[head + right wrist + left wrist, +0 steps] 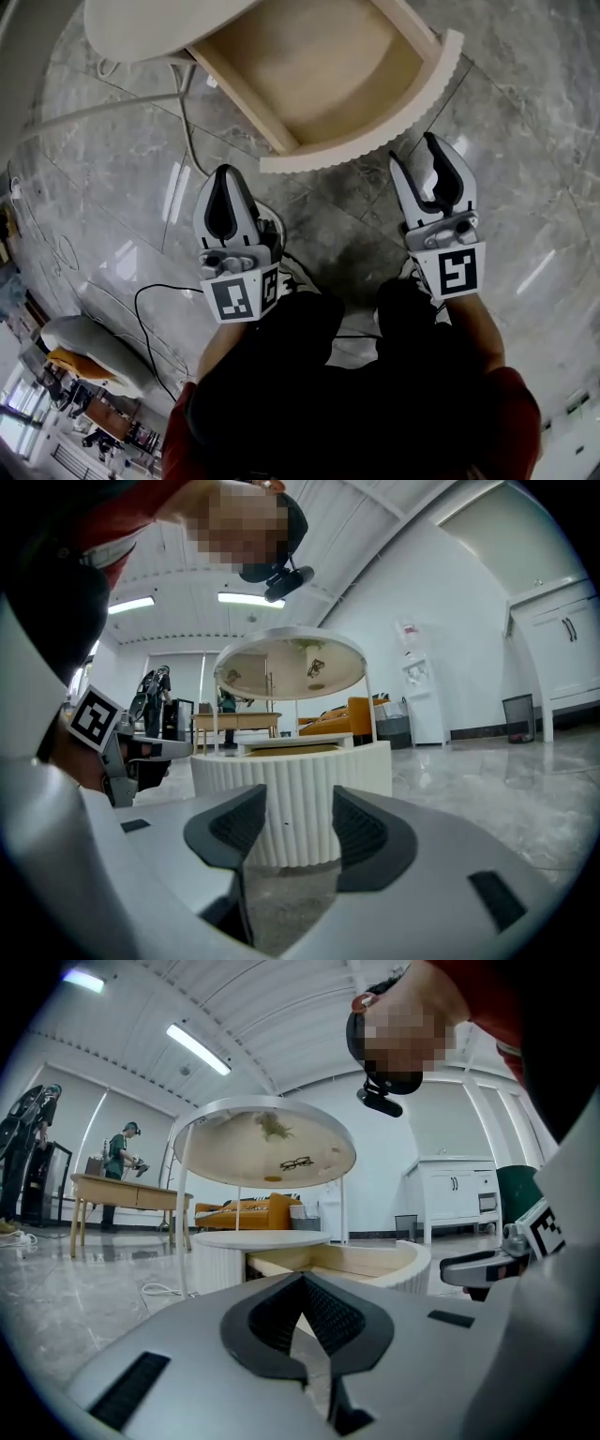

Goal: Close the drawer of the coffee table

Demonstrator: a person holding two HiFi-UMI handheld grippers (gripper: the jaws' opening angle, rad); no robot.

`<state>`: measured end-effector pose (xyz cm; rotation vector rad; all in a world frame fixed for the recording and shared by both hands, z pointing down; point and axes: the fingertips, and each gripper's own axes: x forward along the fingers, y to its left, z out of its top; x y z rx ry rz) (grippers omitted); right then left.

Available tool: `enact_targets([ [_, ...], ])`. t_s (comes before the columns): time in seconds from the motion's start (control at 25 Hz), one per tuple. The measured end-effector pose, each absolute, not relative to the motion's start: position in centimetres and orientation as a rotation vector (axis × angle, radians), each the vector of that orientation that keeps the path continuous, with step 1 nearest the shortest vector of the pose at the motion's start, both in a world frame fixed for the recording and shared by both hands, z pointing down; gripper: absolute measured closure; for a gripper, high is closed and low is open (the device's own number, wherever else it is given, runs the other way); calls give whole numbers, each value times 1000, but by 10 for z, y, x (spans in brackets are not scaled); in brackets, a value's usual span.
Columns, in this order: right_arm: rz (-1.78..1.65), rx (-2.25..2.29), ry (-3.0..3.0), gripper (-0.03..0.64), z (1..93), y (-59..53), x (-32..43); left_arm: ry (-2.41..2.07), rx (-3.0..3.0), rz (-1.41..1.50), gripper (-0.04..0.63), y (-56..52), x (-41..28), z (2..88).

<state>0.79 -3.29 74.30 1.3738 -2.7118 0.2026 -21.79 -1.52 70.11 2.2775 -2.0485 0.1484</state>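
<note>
The coffee table (pixel 141 28) stands at the top of the head view with its drawer (pixel 309 75) pulled out toward me. The drawer has a pale wooden inside and a curved, ribbed white front (pixel 356 155). My left gripper (pixel 225 176) is shut with nothing in it and hangs just short of the left end of that front (pixel 408 1265). My right gripper (pixel 417 155) is open and empty, level with the front's right part. In the right gripper view the ribbed front (pixel 291 780) shows between the jaws (pixel 298 808), with a strip of floor before it.
A glossy grey marble floor (pixel 525 141) lies all around. White cables (pixel 178 112) trail beside the table and a black one (pixel 155 300) runs by my feet. Far off are a wooden table with a person (pixel 122 1157), an orange sofa (pixel 248 1211) and a white cabinet (pixel 450 1194).
</note>
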Motion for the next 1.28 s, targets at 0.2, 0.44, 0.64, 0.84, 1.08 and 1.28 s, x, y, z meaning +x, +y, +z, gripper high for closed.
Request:
enact_targets([
  [0.2,197,1276,-2679,311,758,-26,-2,-2041,2303,150,581,-14,-212,700],
  [0.44,234,1247,-2655,272,771,-24,-11,-2036,2309,144,581,-14,-211,700],
  [0.64,267,1258,-2635,272,778,-28,-13,-2037,2317,135,581,-14,-211,698],
  [0.84,219,1234,-2648,273,779,-35,-19,-2040,2317,128,581,-14,-213,698],
  [1.08,178,1225,-2661,273,777,-39,-25,-2046,2311,117,581,-12,-215,698],
  [1.28,183,1202,-2665,273,780,-47,-29,-2049,2306,108,581,-12,-218,699],
])
